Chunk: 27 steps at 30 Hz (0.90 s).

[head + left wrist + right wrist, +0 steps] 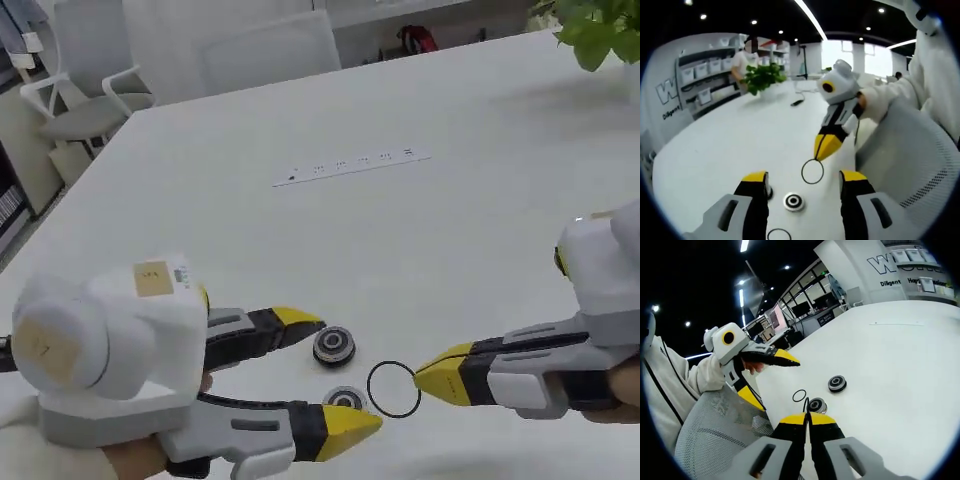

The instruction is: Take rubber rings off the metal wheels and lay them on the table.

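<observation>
A big white table (450,150) took up most of the room in front of the person. A white chair (90,100) stood at its far left corner, and a green plant (600,30) sat at the far right. A long flat plug strip (350,167) lay in the middle of the table.

The left gripper (328,371) was near the front edge, low over the table, with its two yellow-tipped jaws spread wide apart and holding nothing. The right gripper (432,380) pointed in from the other side with its jaws pressed together, pinching the edge of a thin black rubber ring (370,385). I could not tell if that ring touched the table or hung just above it.

Two small metal wheels lay flat between the grippers. The far wheel (333,345) was just beside the left gripper's upper jaw. The near wheel (345,399) sat right next to the pinched ring.

A second rubber ring (793,396) lay loose on the table, close to the left gripper.
</observation>
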Motion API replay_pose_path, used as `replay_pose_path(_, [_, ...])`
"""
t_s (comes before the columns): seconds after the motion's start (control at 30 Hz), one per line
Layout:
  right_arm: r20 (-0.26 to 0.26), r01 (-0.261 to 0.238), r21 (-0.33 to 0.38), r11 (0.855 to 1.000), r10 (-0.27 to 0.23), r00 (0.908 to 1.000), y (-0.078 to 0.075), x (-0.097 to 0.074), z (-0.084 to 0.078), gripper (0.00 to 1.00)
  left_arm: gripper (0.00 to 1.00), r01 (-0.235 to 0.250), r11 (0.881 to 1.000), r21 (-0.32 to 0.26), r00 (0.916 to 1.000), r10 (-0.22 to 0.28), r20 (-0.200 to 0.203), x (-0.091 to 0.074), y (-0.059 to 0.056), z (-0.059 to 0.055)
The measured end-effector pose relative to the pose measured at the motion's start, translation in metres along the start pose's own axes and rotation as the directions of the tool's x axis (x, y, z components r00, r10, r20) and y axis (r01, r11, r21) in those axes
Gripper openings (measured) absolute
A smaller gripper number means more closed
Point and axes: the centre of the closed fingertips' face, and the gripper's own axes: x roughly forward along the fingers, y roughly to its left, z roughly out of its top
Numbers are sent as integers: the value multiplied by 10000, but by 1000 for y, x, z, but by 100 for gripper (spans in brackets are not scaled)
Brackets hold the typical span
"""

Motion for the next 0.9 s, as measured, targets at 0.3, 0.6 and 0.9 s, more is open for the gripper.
replay_pose_path(0.3, [182,487,-45,9988,-486,9987,13,-27,6,0,72,83,9988,482,9995,-67,-322,-24,-3,3])
replay_pose_path(0.6, [186,1064,-153,9942,-1061,9942,21,-46,6,0,82,-386,9972,638,9983,413,-413,-58,7,0])
replay_pose_path(0.9, [483,1379,-96,9904,-1373,9894,34,-48,12,0,85,-1083,9938,266,9940,1087,-156,-98,23,-5])
